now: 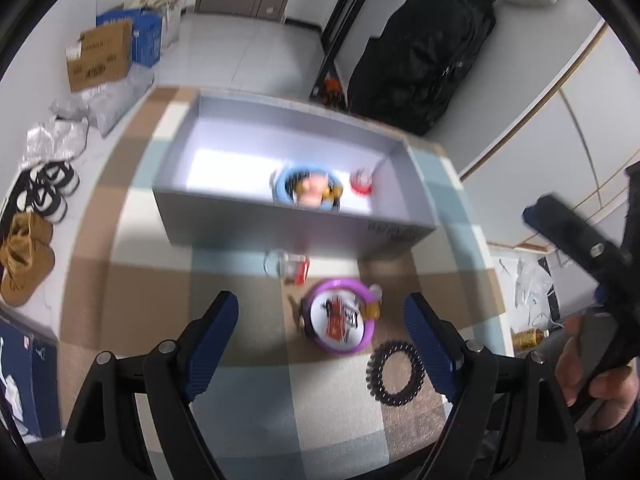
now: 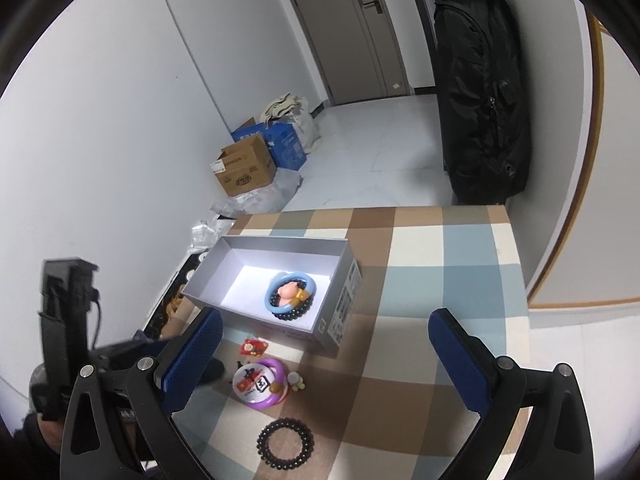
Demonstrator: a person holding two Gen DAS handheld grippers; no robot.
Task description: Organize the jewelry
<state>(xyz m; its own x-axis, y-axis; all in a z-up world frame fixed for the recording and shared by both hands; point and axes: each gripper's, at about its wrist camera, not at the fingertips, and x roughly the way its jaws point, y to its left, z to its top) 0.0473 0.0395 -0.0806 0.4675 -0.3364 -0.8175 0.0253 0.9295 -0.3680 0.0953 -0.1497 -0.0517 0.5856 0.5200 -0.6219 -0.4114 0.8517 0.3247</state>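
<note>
Covering the table, a checked cloth (image 2: 440,248) meets white floor (image 2: 360,152).

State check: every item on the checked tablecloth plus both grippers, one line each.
Grey cardboard box: open, lidless, on the cloth.
Blue ring bracelet: inside the box, with dark beads.
Purple ring bracelet: on the cloth, outside the box.
Black bead bracelet: flat on the cloth, outside the box.
Left gripper: open, empty, above the purple ring.
Right gripper: open, empty.
</note>
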